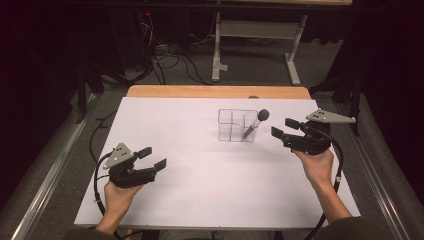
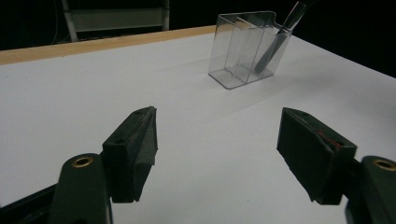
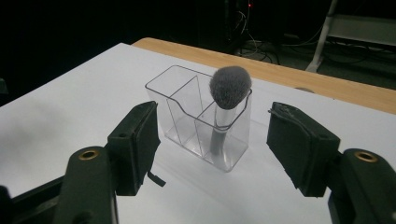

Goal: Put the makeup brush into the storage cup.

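While apart, both tongs point(image 1: 153, 158) point(image 1: 281, 127) agape.

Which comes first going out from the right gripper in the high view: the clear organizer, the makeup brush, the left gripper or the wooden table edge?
1. makeup brush, just left of the right gripper
2. clear organizer, holding it
3. wooden table edge, far side
4. left gripper, near left

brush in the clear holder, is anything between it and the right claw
Nothing visible is. The right claw is open, beside the clear holder, with bare white table between them. The brush stands head-up in the end compartment nearest that claw, so only the holder's own wall surrounds the handle.
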`<act>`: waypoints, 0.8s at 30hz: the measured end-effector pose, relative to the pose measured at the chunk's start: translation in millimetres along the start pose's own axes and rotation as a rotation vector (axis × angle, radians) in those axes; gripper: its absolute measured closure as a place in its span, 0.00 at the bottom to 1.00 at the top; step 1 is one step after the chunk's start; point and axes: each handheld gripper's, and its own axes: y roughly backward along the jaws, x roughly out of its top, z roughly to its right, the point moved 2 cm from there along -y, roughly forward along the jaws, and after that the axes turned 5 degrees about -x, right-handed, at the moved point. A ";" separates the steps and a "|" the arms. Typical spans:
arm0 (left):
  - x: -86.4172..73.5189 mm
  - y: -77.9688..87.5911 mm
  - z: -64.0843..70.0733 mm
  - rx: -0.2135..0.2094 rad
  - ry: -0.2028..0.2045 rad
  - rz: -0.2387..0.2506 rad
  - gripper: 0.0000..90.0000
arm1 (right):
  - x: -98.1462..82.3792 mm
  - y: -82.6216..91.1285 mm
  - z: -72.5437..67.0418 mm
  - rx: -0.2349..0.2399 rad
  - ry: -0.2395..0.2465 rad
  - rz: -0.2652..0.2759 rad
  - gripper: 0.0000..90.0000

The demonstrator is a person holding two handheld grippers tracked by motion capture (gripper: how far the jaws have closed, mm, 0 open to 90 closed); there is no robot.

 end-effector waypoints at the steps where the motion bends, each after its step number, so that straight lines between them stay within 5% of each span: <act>1: 0.1 -0.3 0.4 0.000 0.004 0.005 0.32 | -0.9 0.9 0.3 0.003 0.002 -0.001 0.40; 24: -0.7 -0.2 0.9 -0.003 -0.005 -0.003 0.32 | -31.7 22.7 9.6 0.014 -0.031 -0.001 0.40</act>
